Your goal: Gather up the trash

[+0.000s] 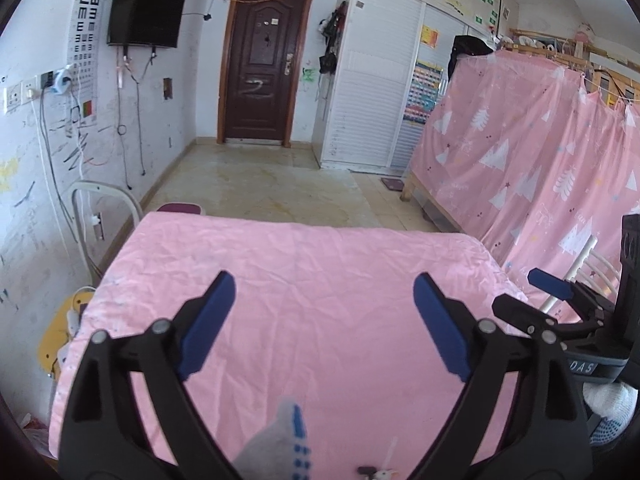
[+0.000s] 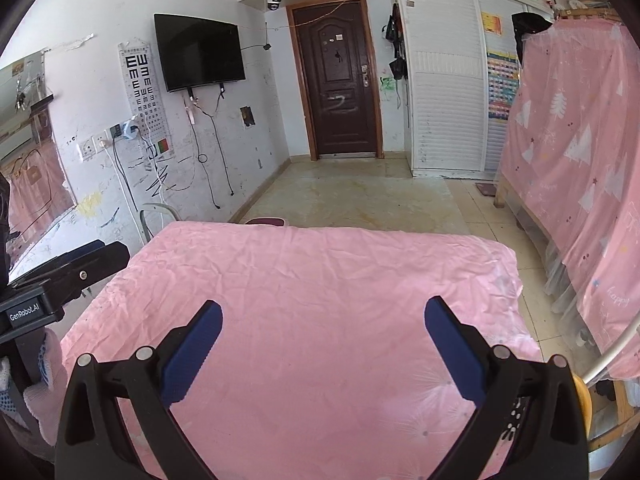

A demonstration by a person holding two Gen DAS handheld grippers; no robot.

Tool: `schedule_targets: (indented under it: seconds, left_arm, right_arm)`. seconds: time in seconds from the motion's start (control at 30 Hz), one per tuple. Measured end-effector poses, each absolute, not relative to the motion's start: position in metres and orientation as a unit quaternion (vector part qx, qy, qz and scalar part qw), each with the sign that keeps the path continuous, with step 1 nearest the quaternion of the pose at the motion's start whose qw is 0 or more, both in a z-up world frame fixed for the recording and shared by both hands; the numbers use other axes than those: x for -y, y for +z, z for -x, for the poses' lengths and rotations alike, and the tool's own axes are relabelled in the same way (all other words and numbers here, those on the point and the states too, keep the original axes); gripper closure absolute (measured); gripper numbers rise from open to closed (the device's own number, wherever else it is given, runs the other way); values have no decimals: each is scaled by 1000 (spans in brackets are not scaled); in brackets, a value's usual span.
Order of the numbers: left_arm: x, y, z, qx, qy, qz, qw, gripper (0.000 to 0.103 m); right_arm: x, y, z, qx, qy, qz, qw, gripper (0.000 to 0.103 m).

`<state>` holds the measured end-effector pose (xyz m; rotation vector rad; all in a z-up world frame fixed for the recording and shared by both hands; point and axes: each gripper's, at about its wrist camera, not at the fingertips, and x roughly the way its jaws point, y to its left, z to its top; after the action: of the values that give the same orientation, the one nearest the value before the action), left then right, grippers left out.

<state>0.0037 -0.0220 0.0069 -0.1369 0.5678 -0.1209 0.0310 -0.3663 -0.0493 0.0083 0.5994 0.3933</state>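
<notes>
The left gripper [image 1: 324, 322] fills the lower part of the left wrist view, its jaws spread wide with nothing between them. At the bottom edge of that view, between the gripper's arms, a grey-white gloved fingertip with blue dots [image 1: 286, 436] shows, and just beside it a small dark-and-white scrap [image 1: 378, 472] lies on the pink cloth [image 1: 320, 256]; it is too small and too cropped to identify, but it may be a piece of trash.

The right gripper [image 2: 323, 344] is in the same condition: jaws wide, nothing held. It hovers above the same cloth-covered bench [image 2: 320, 264], level with and beside the left unit.

Status of the task, judged from these views:
- No trash is held by either gripper.
- No bin, bag or other collecting container is visible.
- The cloth surface shows only creases and faint stains; apart from the scrap at the near edge, no loose trash is seen on it.
- The tiled floor [image 2: 360, 196] toward the dark door [image 2: 340, 84] shows stains but no distinct litter.

Collection therefore appears either not begun or between items. What remains: locate trash, most likely the scrap at the near edge, and find a container, which lies outside both views.
</notes>
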Motion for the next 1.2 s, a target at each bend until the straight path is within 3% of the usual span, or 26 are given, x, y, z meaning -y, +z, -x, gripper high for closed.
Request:
schedule_targets:
  seconds: [1.2]
  left_arm:
    - [-3, 4, 1, -283, -40, 77, 955, 13]
  right_arm:
    - [347, -50, -30, -295, 203, 11, 934, 11]
